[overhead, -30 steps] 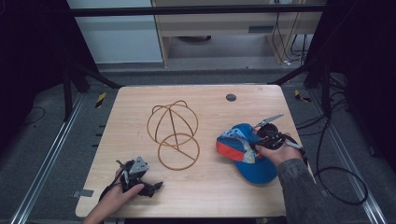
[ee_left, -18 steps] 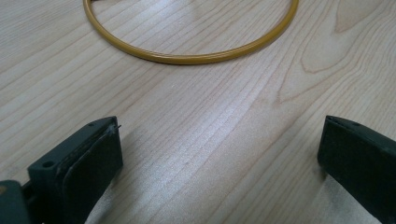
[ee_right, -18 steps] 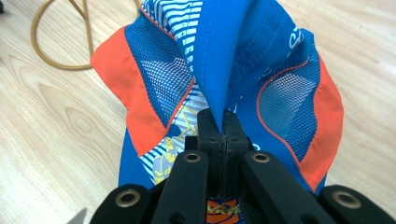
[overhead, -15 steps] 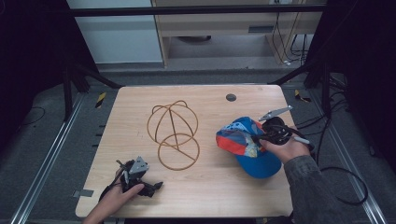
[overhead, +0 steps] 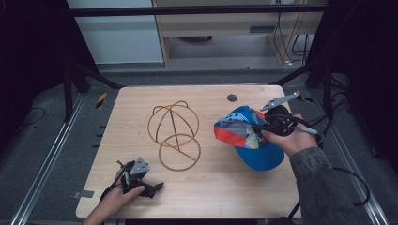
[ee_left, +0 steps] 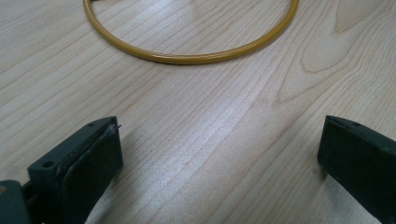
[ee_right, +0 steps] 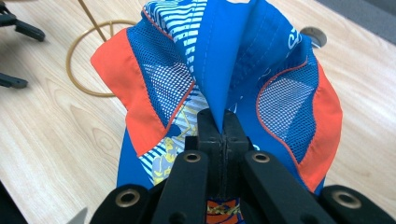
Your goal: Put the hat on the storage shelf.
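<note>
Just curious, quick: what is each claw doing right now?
Left claw: open, holding nothing, over the table.
Right claw: closed on the blue cap.

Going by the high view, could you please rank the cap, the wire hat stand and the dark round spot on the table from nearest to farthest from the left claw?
From the left claw at the table's near left:
1. Wire hat stand, just beyond it, mid-table; its ring base lies closest.
2. Cap, off to the right, pinched in the right claw.
3. Dark round spot, by the far edge, right of centre.

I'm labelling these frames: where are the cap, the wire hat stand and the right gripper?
cap (overhead: 256, 154), high view, on its blue brim.
wire hat stand (overhead: 179, 151), high view, on its base ring.
right gripper (ee_right: 218, 122), right gripper view, between its fingertips.
</note>
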{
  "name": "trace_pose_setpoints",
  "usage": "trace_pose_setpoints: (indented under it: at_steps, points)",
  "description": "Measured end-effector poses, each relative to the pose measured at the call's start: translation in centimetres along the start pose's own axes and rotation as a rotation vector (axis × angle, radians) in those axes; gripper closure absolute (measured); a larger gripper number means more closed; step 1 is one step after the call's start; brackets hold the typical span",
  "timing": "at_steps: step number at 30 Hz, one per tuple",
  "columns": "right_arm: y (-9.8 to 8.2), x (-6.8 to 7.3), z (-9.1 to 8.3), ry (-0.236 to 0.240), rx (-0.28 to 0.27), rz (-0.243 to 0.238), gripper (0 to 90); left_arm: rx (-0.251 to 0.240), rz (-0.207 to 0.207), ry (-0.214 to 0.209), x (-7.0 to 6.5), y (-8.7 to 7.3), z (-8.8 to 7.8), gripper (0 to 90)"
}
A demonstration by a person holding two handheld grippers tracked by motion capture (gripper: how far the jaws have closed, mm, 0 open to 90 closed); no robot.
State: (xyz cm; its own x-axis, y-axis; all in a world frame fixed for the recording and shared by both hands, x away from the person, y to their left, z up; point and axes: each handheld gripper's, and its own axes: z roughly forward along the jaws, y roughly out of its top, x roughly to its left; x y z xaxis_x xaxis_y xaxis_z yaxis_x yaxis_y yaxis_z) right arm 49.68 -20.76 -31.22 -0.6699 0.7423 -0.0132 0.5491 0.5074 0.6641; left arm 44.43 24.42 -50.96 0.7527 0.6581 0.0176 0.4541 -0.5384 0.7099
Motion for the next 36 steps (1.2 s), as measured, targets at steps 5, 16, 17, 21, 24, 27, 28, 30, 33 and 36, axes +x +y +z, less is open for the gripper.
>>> trace_pose_setpoints:
  at_steps: [5,16,17,21,24,27,28,30,33,36]
  points:
    - [0.9,0.4,-1.0,-0.001,-0.011,-0.027,89.9,0.000,0.004,0.001,0.0,0.0,0.0,0.0]
    - [2.9,1.4,-3.1,0.000,-0.052,-0.075,89.9,0.001,0.001,0.004,0.0,0.0,0.0,0.0]
    - [2.9,1.4,-3.3,0.001,-0.057,-0.077,89.9,0.001,0.001,0.004,0.0,0.0,0.0,0.0]
    - [2.8,1.8,-4.0,0.003,-0.086,-0.085,89.9,0.000,0.001,0.004,0.0,0.0,0.0,0.0]
    - [2.8,1.9,-4.6,0.003,-0.107,-0.083,89.9,0.000,0.000,0.005,0.0,0.0,0.0,0.0]
    - [2.9,2.1,-5.2,0.005,-0.130,-0.086,89.9,0.000,0.000,0.006,0.0,0.0,0.0,0.0]
    - [2.9,2.2,-5.4,0.009,-0.140,-0.085,89.9,0.000,0.000,0.006,0.0,0.0,0.0,0.0]
    - [3.3,2.4,-5.8,0.010,-0.153,-0.092,89.9,0.000,0.000,0.006,0.0,0.0,0.0,0.0]
    - [4.0,2.8,-6.1,0.017,-0.172,-0.107,89.9,0.000,-0.002,0.007,0.0,0.0,0.0,0.0]
    - [4.8,3.1,-6.3,0.016,-0.184,-0.122,89.9,0.001,0.000,0.005,0.0,0.0,0.0,0.0]
